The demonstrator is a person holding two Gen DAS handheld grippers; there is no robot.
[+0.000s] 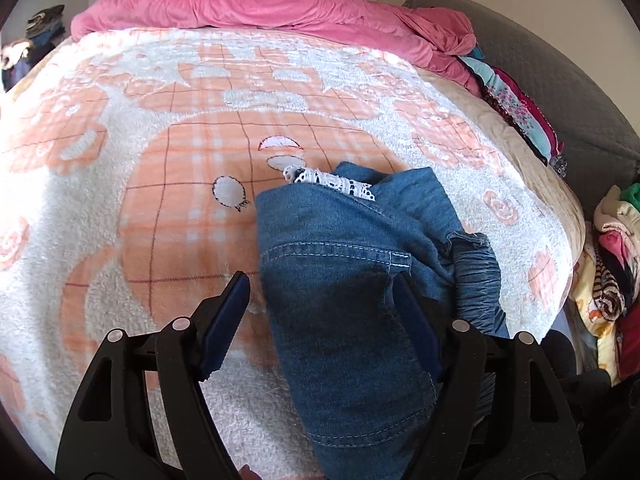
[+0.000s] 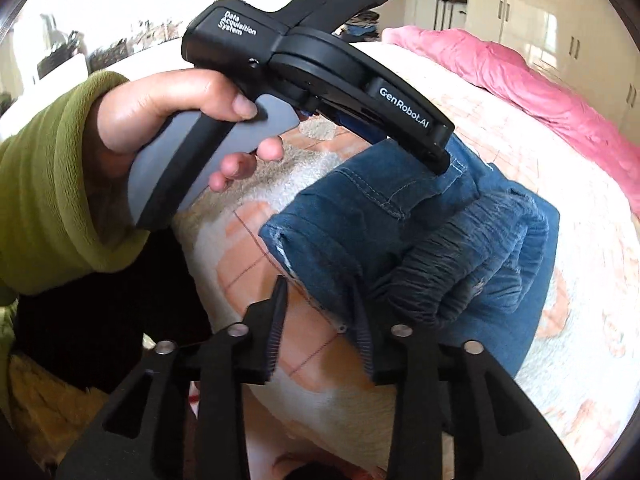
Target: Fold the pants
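While bundled in thick fold on peach-and-white blanket (image 1: 168,216), blue denim pants (image 1: 344,280) show gathered waistband at 3 o'clock, lace trim at 12 — left gripper (image 1: 322,286) wide open astride them; right gripper (image 2: 320,300) part-open, gripping nothing.

The right gripper (image 2: 320,320) hangs with jaws apart at the folded denim pants' (image 2: 400,240) near edge on the bed blanket (image 2: 560,280); the left gripper (image 2: 438,160) touches their far edge.
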